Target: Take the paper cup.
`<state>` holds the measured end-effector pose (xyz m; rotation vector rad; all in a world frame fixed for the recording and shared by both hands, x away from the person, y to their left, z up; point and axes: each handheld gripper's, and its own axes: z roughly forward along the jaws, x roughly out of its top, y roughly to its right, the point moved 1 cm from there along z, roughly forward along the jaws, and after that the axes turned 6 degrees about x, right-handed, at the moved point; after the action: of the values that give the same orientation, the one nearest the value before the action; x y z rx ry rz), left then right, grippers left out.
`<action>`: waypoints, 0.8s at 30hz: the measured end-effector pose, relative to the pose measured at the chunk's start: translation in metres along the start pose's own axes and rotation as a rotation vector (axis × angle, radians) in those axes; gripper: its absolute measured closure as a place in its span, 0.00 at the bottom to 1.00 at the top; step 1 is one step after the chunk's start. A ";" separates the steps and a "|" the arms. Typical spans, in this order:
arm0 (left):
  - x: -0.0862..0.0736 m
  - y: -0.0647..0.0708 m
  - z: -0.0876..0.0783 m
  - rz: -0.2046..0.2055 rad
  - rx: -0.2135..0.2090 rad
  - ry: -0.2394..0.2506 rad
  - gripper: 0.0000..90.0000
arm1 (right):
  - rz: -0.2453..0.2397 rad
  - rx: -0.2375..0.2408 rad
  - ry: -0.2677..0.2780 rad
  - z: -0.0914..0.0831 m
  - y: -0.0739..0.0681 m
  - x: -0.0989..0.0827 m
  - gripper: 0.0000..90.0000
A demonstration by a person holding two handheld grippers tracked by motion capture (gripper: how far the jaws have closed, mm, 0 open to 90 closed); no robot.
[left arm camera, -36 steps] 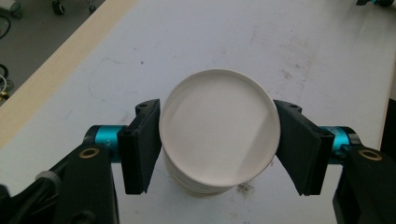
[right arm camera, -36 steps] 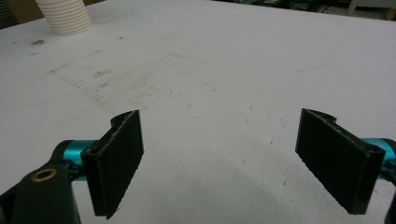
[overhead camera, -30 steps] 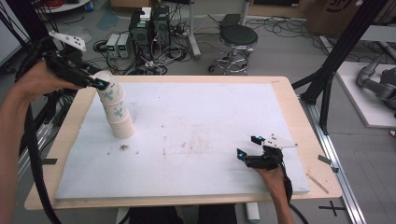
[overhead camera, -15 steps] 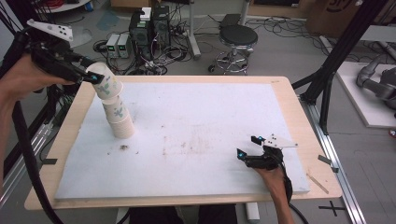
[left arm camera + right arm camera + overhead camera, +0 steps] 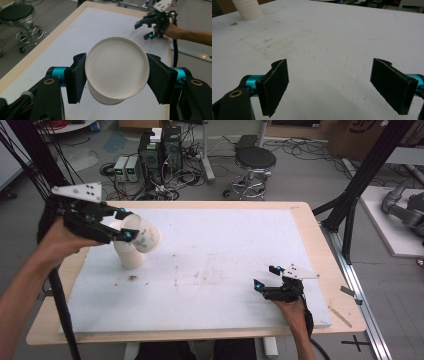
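High view takes in the wooden table (image 5: 310,227) first, with a white foam sheet (image 5: 225,250) covering nearly all of its top and faint brown smudges near the sheet's middle. On the floor beyond the far edge stand a black round stool (image 5: 255,157) and a cluster of electronics boxes (image 5: 157,150) among loose cables. At the sheet's left side a ribbed cup (image 5: 131,259) stands upside down on the foam, its wider end resting on the sheet. The left gripper (image 5: 125,225), held in the person's left hand (image 5: 62,240) with its grey plate on top, is at that cup's top and pinches a paper cup (image 5: 142,234) that lies tilted on its side, its white bottom turned toward the hand. Left gripper view looks straight at this paper cup's (image 5: 116,67) round white bottom, with both black jaws pressed flat against its wall on either side, and below it the rim of the cup beneath is just visible. Near the front right of the sheet, well apart from the cups, the right gripper (image 5: 270,277) rests low at the foam in the right hand (image 5: 292,307). Right gripper view shows its two jaws spread wide with bare foam between them, and the ribbed cup (image 5: 248,10) far off at the upper left.
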<state>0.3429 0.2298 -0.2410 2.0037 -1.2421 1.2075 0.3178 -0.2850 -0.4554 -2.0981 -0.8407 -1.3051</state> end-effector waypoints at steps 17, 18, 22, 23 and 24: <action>-0.070 0.047 0.071 -0.058 -0.076 0.240 0.41 | 0.001 0.007 0.001 -0.001 -0.001 0.000 0.17; -0.073 0.049 0.073 -0.062 -0.084 0.258 0.41 | 0.003 0.007 0.001 -0.001 -0.001 0.000 0.17; -0.088 0.055 0.087 -0.073 -0.107 0.305 0.41 | 0.005 0.009 -0.003 0.000 0.000 0.000 0.17; -0.091 0.057 0.090 -0.071 -0.107 0.305 0.41 | 0.003 0.005 -0.001 0.000 0.000 0.000 0.17; -0.095 0.058 0.093 -0.073 -0.111 0.307 0.41 | 0.005 0.006 -0.004 -0.001 0.000 0.000 0.17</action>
<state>0.3126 0.1749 -0.3713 1.6934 -1.0501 1.3213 0.3170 -0.2851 -0.4553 -2.0975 -0.8397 -1.2943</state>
